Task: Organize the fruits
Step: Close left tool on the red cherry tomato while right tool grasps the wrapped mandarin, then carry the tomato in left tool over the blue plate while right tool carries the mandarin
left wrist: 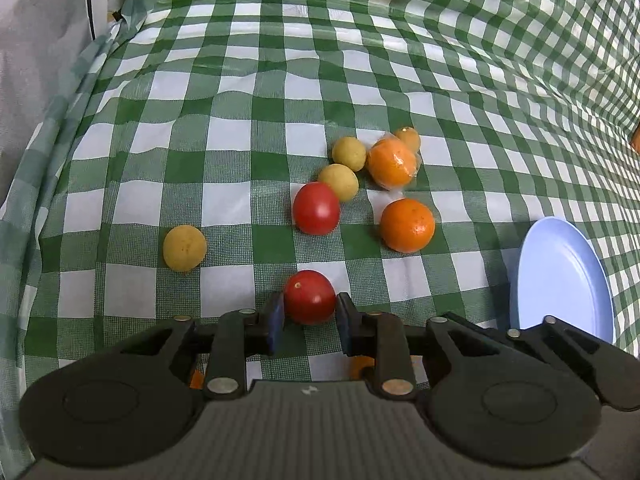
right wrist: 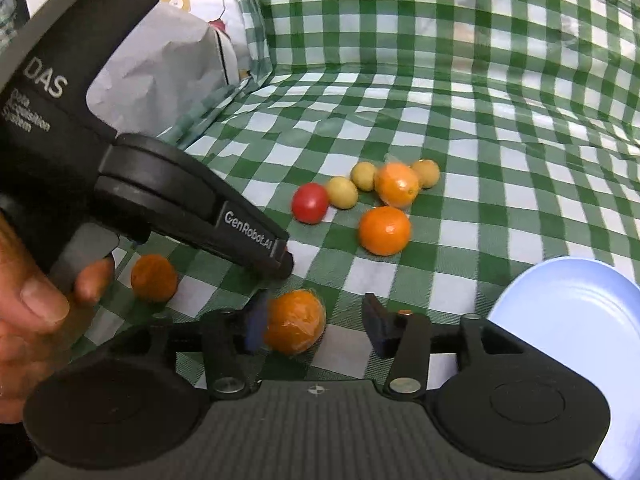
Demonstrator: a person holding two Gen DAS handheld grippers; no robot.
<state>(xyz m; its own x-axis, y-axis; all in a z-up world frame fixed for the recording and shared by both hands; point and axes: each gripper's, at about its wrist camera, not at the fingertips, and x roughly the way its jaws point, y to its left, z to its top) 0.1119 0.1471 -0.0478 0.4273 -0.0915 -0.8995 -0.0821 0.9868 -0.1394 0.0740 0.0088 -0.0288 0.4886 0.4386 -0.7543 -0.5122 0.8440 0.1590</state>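
Left gripper: pads clamped on a red tomato, one pad at each side, tomato down at cloth level. Right gripper: jaws parted; a wrapped orange is seen between them, against the left pad, a clear gap to the right pad, so nothing is gripped. Whether the left pad presses it or only touches it cannot be told from the blurred edge.

Places relative to the blue plate: the plate is empty and lies at the right edge in both views. The held tomato is well left of it. A bare orange is up-left of it, the nearest loose fruit. A second tomato is further left. Two yellow fruits, a bagged orange and a small orange fruit are clustered beyond. One yellow fruit sits alone, far left. All rest on the green checked cloth.

Right view: a small orange fruit lies under the left gripper body, beside a person's hand.
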